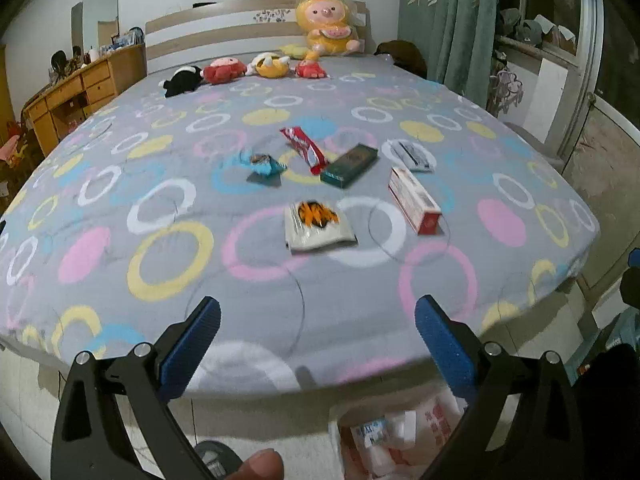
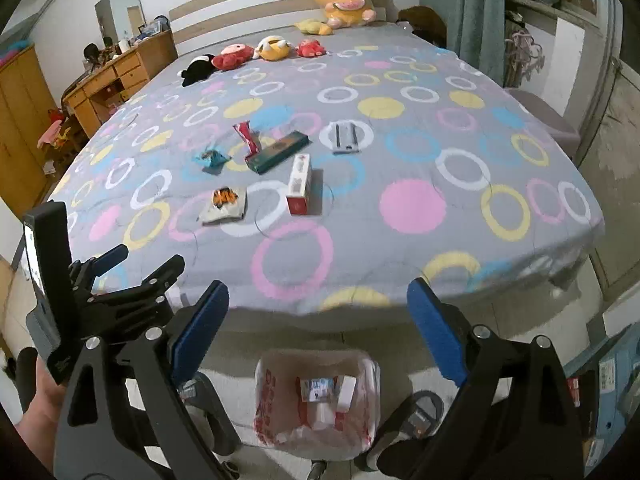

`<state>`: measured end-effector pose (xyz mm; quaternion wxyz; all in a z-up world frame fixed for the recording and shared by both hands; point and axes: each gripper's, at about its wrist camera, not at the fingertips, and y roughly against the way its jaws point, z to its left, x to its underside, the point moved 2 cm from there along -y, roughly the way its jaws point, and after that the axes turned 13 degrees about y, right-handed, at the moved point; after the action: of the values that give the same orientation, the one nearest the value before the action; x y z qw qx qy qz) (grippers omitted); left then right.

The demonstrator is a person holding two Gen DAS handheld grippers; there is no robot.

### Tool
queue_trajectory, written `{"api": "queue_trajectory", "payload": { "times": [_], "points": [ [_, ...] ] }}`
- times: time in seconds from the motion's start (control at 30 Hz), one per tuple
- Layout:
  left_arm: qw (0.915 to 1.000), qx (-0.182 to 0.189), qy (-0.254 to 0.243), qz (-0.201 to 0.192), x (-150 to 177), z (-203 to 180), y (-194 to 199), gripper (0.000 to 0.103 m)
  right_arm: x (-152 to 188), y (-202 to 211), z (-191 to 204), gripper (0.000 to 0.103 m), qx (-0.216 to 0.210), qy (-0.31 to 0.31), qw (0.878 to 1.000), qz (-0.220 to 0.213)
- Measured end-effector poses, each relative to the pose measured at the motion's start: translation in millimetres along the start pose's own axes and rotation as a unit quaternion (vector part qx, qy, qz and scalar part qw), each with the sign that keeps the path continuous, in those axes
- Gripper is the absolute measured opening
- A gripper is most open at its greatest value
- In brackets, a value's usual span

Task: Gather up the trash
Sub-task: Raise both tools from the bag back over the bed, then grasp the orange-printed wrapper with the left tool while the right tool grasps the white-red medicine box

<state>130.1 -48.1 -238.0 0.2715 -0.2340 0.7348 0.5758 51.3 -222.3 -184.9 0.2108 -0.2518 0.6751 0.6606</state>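
Both black blue-padded grippers, left gripper and right gripper: jaws wide apart, nothing held | white red-printed plastic bin bag: floor, 6 o'clock, holding small boxes | wrappers, dark green box, red-and-white carton: on circle-patterned grey bedspread, 12 o'clock.

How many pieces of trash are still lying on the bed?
6: blue crumpled wrapper at left, red wrapper, dark green box mid-cluster, white packet at right, orange-print packet and red-white box nearest.

Left gripper gapes empty over the bed edge; wrappers and boxes lie mid-bed.
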Motion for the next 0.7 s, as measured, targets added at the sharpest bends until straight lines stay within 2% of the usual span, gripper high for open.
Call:
{"api": "queue_trajectory", "payload": {
  "times": [0.2,0.33,0.5,0.6,0.7],
  "points": [
    [0.9997,0.018,0.012,0.011,-22.3,2.3,-16.8,0.095,-29.7,-8.1,-1.6,0.09,0.007,0.008,1.0,-0.006],
    [0.9998,0.01,-0.003,0.017,-36.3,2.0,-37.7,0.095,-53.6,-27.5,-2.9,0.09,0.008,0.015,1.0,0.003],
    [0.9992,0.012,-0.002,0.038,-50.0,4.9,-65.4,0.095,-73.6,-51.7,-6.4,0.091,0.004,0.015,1.0,0.015],
    [0.9975,0.025,0.007,0.066,-53.1,3.2,-81.4,0.095,-85.7,-70.3,-7.0,0.091,0.006,0.018,1.0,0.022],
    [0.9966,0.017,0.007,0.08,-54.0,0.0,-94.8,0.095,-94.4,-91.2,-6.3,0.091,0.006,0.02,0.999,0.033]
  ]
}}
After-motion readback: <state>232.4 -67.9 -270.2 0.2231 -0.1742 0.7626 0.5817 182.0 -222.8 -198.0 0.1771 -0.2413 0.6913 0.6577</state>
